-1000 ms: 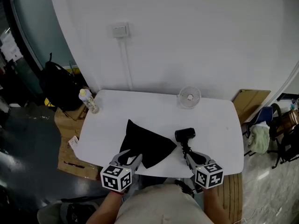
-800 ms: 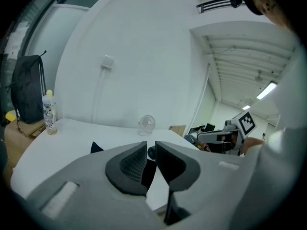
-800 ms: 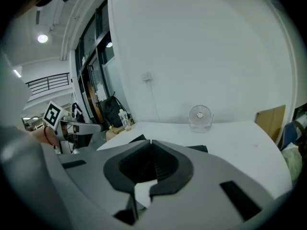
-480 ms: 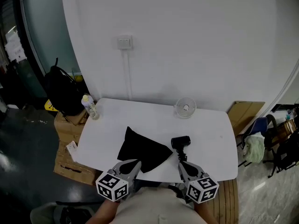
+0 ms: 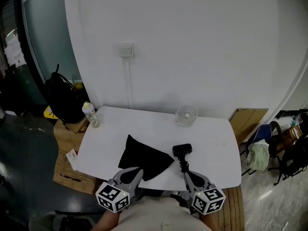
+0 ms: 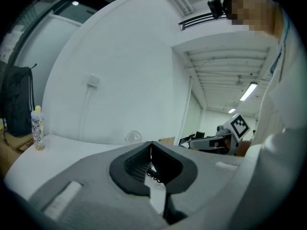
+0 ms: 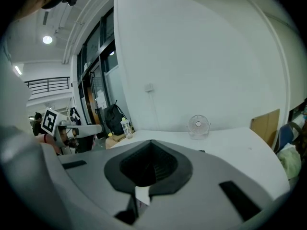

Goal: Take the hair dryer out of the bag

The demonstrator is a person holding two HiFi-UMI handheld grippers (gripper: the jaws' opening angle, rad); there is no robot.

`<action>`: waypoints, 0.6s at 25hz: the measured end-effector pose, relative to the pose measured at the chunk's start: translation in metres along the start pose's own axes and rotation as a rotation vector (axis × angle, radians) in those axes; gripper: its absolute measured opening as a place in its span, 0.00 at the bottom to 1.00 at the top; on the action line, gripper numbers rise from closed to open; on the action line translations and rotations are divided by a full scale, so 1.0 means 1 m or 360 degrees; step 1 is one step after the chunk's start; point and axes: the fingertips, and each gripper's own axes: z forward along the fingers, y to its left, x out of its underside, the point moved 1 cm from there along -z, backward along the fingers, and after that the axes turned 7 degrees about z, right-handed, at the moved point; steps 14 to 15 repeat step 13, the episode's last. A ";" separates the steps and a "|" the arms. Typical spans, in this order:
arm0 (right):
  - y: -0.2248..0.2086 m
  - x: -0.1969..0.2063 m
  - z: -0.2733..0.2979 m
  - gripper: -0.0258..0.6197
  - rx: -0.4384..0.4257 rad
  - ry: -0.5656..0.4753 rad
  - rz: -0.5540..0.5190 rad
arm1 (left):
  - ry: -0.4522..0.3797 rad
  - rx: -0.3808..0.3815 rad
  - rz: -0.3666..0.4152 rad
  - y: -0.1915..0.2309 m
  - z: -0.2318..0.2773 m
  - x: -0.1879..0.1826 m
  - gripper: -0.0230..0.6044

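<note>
A black hair dryer (image 5: 182,150) lies on the white table (image 5: 211,138), its cord (image 5: 183,166) trailing toward the front edge. Just left of it, a flat black bag (image 5: 144,157) rests on the tabletop. My left gripper (image 5: 137,171) hovers at the front edge below the bag, jaws shut and empty. To the right, below the dryer's cord, my right gripper (image 5: 186,174) is also shut and empty. In the left gripper view the left gripper (image 6: 151,142) shows its jaws meeting. The right gripper (image 7: 151,141) is likewise shut in its own view.
A small white fan (image 5: 186,115) stands at the table's back edge and a bottle (image 5: 91,114) at its back left corner. A black backpack (image 5: 62,100) and cardboard boxes (image 5: 65,148) sit on the floor to the left. More clutter lies on the floor at right.
Both grippers have drawn back from the table toward the person and risen. The left jaws, open a second ago, have shut. The bag and hair dryer have not moved.
</note>
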 end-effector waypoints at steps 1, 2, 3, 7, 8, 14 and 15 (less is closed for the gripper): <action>-0.001 0.000 -0.001 0.06 0.0003 0.0001 0.0000 | -0.0008 -0.0002 -0.0006 0.000 -0.001 0.000 0.05; -0.001 0.000 -0.003 0.06 0.0005 0.0002 0.0000 | -0.0012 -0.0002 -0.0011 -0.001 -0.002 0.000 0.05; -0.002 0.001 -0.004 0.06 0.0007 0.0005 -0.0003 | -0.0013 -0.0002 -0.0014 -0.001 -0.002 0.001 0.05; -0.001 0.001 -0.004 0.06 0.0002 0.0026 -0.0022 | -0.0023 0.0011 -0.0039 -0.005 -0.004 0.001 0.05; 0.000 0.002 -0.004 0.06 0.0001 0.0035 -0.0025 | -0.0024 0.0013 -0.0049 -0.005 -0.005 0.002 0.05; 0.005 0.011 -0.009 0.06 0.0018 0.0069 -0.0009 | -0.0009 0.0060 -0.0075 -0.010 -0.011 0.008 0.05; 0.005 0.011 -0.009 0.06 0.0018 0.0069 -0.0009 | -0.0009 0.0060 -0.0075 -0.010 -0.011 0.008 0.05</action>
